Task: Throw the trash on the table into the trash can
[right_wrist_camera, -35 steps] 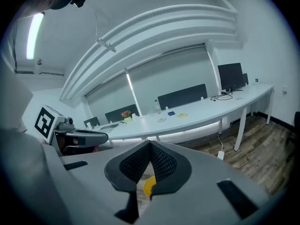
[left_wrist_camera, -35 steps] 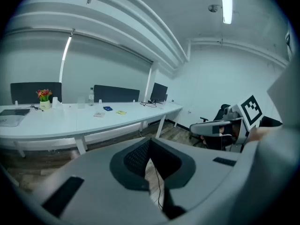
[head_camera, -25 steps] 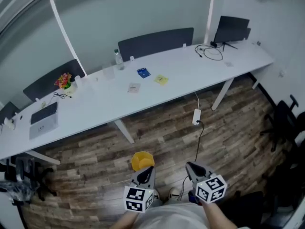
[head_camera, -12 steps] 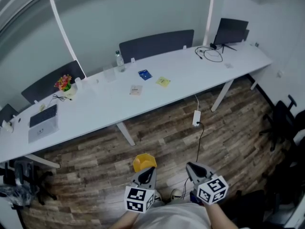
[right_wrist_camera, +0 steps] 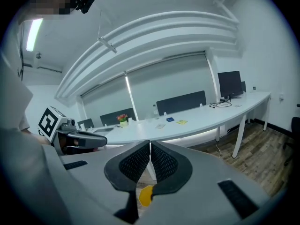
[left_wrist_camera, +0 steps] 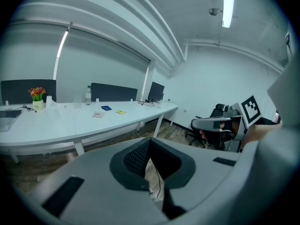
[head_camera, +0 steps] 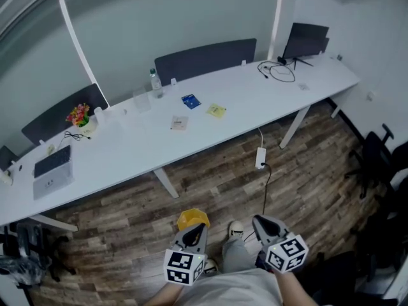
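1. Trash sits on the long white table (head_camera: 127, 152): a blue packet (head_camera: 190, 101), a yellow slip (head_camera: 216, 110) and a pale paper (head_camera: 179, 122). All three lie around the table's middle, near one another but apart.
2. I see the yellow trash can (head_camera: 192, 219) on the wood floor, off the table's near side and well clear of its edge.
3. My left gripper (head_camera: 196, 227) hangs well short of the table, just beside the can. Its jaws are pressed together with nothing between them.
4. My right gripper (head_camera: 259, 222) is level with it, equally far from the table. Its jaws are fully closed and empty too.
5. Along the table's far edge stands a bottle (head_camera: 153, 80). Toward its left end I see flowers (head_camera: 79, 115) and a laptop (head_camera: 52, 161), and a monitor (head_camera: 306, 40) stands at its right end.
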`<state>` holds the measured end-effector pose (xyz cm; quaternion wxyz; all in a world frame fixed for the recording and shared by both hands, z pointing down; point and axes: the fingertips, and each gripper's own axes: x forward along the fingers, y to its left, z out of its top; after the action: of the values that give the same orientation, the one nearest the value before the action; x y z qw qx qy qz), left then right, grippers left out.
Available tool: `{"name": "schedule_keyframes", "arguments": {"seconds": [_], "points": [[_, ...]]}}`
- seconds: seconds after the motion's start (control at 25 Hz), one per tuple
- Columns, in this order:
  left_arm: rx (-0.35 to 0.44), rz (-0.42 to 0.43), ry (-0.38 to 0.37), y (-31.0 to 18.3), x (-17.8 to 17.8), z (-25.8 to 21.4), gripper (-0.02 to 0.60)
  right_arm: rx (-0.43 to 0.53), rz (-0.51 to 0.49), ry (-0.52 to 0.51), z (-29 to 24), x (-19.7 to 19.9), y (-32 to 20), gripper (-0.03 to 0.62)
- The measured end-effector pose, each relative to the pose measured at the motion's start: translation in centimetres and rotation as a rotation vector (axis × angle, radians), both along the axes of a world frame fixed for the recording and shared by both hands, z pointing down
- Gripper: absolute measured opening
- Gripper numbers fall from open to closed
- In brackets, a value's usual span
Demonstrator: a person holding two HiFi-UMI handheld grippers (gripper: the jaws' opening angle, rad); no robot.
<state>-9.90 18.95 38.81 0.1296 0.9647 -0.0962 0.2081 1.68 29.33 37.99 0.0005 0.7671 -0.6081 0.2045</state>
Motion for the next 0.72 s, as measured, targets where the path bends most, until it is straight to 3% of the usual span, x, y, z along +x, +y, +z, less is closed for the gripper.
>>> {"name": "schedule_keyframes", "arguments": {"seconds": [0.28, 0.72], "points": [[0.004, -0.035, 0.011, -4.3, 5.0, 0.9, 0.000, 0.008, 0.000, -0.005, 1.3, 6.3, -4.2, 0.033], [-0.001, -0.136, 0.039, -14.4, 20.2, -0.2, 0.000, -0.032, -0.141, 0.053, 0.1, 20.5, -15.9, 0.032]]}}
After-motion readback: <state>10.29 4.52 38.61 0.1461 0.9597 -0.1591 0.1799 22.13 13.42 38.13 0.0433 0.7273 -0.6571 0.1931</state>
